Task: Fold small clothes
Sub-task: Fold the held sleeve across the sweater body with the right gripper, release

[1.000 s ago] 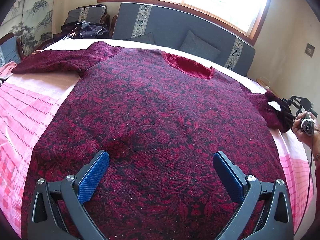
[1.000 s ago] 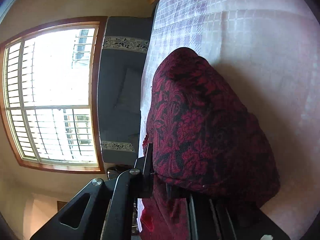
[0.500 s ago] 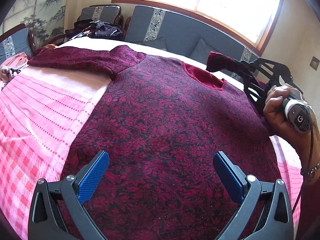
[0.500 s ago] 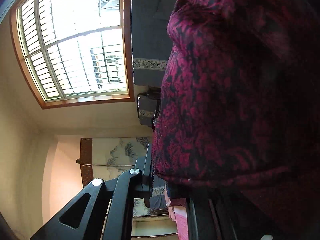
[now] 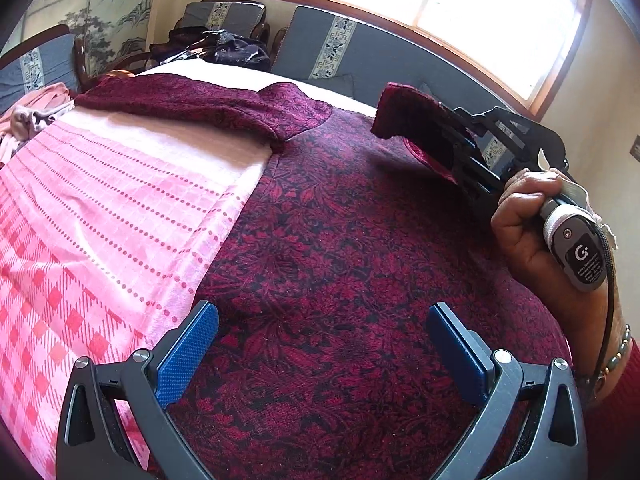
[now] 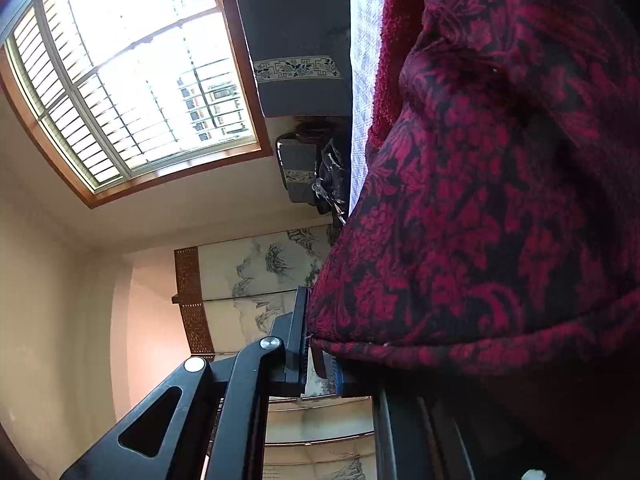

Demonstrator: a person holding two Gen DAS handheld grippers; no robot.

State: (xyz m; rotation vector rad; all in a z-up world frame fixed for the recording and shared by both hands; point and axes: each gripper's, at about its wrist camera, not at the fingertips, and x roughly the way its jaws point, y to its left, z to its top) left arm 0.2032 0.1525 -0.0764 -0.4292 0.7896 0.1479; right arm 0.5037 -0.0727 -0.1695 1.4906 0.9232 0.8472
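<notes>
While the dark-red floral knitted sweater (image 5: 340, 264) lies mostly flat on the pink checked bed (image 5: 100, 216), right gripper (image 5: 460, 148) jaws clamp its raised sleeve (image 5: 412, 112); left gripper (image 5: 320, 352) jaws gape empty, folding barely begun.

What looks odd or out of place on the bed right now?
Nothing is damaged or spilled. The sweater lies flat except its right sleeve, lifted over the body by the right gripper.
</notes>
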